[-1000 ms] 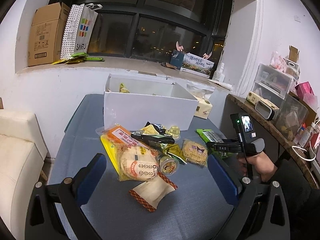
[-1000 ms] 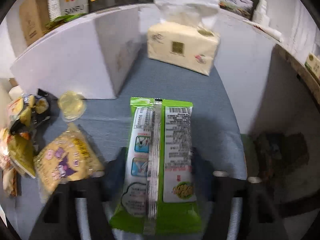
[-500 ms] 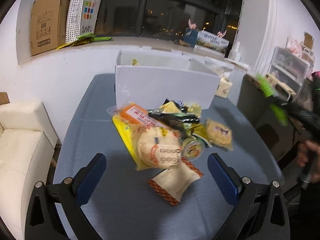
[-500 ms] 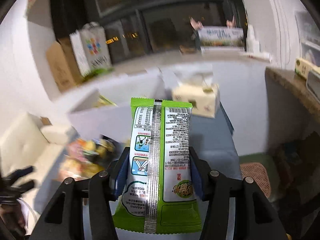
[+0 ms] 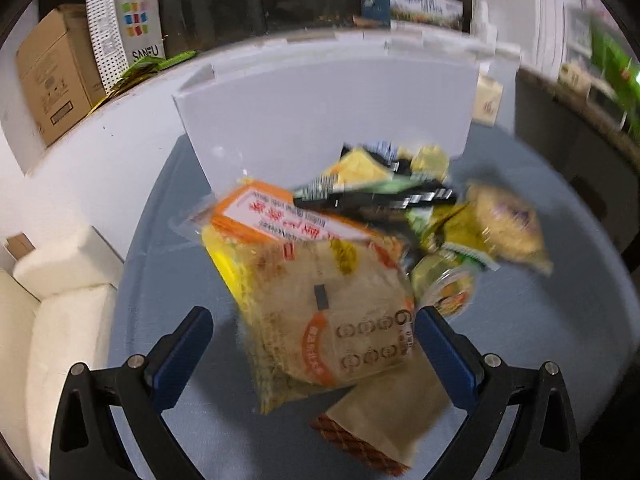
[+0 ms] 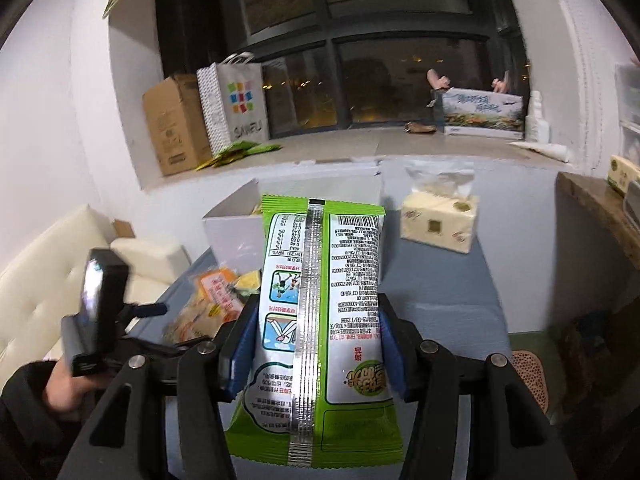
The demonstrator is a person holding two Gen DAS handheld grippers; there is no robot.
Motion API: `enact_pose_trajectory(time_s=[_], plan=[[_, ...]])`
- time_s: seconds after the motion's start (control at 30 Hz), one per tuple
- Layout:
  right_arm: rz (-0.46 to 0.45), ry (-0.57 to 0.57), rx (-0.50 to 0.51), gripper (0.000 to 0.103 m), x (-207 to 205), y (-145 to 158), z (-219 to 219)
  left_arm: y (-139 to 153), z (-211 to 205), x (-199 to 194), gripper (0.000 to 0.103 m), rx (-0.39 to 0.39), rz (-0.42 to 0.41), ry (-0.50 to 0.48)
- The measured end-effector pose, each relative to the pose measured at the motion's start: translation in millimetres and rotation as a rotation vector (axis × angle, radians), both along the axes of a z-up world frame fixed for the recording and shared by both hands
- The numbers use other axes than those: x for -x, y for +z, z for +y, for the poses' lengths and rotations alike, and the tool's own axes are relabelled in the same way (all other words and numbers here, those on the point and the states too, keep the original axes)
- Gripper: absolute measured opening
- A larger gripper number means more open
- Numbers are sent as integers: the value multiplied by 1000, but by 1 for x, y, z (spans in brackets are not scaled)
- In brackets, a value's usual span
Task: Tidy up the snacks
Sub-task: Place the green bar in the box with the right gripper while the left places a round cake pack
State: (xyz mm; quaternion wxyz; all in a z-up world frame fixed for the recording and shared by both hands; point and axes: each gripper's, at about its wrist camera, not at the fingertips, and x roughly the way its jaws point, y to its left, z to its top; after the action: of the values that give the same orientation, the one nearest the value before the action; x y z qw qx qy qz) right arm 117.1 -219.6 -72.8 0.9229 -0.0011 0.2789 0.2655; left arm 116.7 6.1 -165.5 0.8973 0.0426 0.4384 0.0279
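Right gripper (image 6: pixel 318 344) is clamped on the green packet (image 6: pixel 320 320), holding it upright in the air, in front of the white box (image 6: pixel 236 228). Left gripper (image 5: pixel 312 344) has its jaws spread wide, hovering low over the round cracker pack (image 5: pixel 332 312) in the snack pile just in front of that box (image 5: pixel 320 120).

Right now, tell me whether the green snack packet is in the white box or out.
Out: the right hand-held gripper clamps the green snack packet short of the white box.
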Motion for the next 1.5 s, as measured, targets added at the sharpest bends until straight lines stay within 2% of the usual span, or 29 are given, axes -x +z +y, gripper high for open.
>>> enact_pose_trajectory(time_s=[0.07,0.1,0.13,0.23,0.47,0.63,0.73,0.87,1.0,1.13,1.23,1.37,1.5], plan=[[12,8,3,59,1,-6,4,-6,-1,-3,103,2,2,-9],[20,17,8,59,1,-9,7,-6,-1,-2,99,5,-6,-12],[25,21,11,59,1,-11,9,-6,-1,-2,84,10,-7,-20],[31,36,28,59,4,-17,16,-4,3,1,77,51,-14,-43],[26,45,37,59,9,-18,21,37,29,37,77,207,-145,-45],[18,53,42,59,8,-15,25,72,44,58,77,271,-228,-46],[17,62,42,59,1,-13,28,93,49,56,77,295,-273,-60],[-11,74,48,59,-12,3,37,122,58,29,77,354,-312,-94],[-35,61,27,60,-41,30,46,147,64,-10,77,368,-345,-112],[-14,66,-6,60,-89,51,63,167,67,-80,77,395,-332,-132],[43,35,-28,60,-135,57,74,170,63,-134,77,371,-301,-137],[136,-10,-62,60,-204,53,85,159,56,-187,77,340,-242,-136],[212,-41,-79,60,-252,40,86,143,54,-214,80,327,-197,-115]])
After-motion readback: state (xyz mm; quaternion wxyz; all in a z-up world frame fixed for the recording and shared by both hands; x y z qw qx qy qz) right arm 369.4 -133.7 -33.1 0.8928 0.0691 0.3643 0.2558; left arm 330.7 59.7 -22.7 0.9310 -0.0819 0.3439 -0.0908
